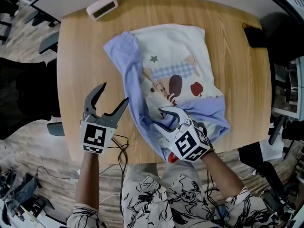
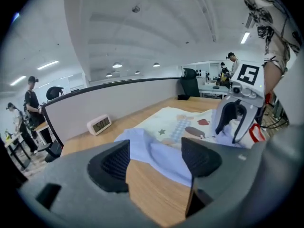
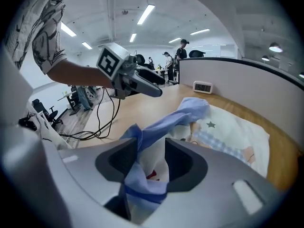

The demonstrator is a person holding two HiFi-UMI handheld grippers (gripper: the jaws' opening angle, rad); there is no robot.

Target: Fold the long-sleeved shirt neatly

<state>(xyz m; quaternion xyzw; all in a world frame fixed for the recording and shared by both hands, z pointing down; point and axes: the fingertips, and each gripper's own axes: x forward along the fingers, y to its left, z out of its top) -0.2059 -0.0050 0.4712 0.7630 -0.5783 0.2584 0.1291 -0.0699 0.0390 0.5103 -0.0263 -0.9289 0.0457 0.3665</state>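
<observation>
Left gripper [image 1: 115, 92] is spread wide with nothing in it, hanging over bare wood just left of the shirt. Right gripper [image 1: 159, 118] is only partly open. A bunched blue fold of the shirt runs between its jaws and lies against one pad, but the other pad stands clear of it, so it's loose, not pinched.

The table [image 1: 80, 56] is light wood with rounded corners, and its near edge sits right under both grippers. The shirt [image 1: 171, 56] lies roughly in the middle, white front up with a cartoon print. One blue sleeve [image 1: 124, 51] is folded in along its left side, and more blue cloth is rumpled at the near end, reaching about to the near edge.

There's a wide bare strip to the left of the shirt and another to the right. A small white clock [image 1: 101, 7] sits at the far left corner, well apart from the shirt.
</observation>
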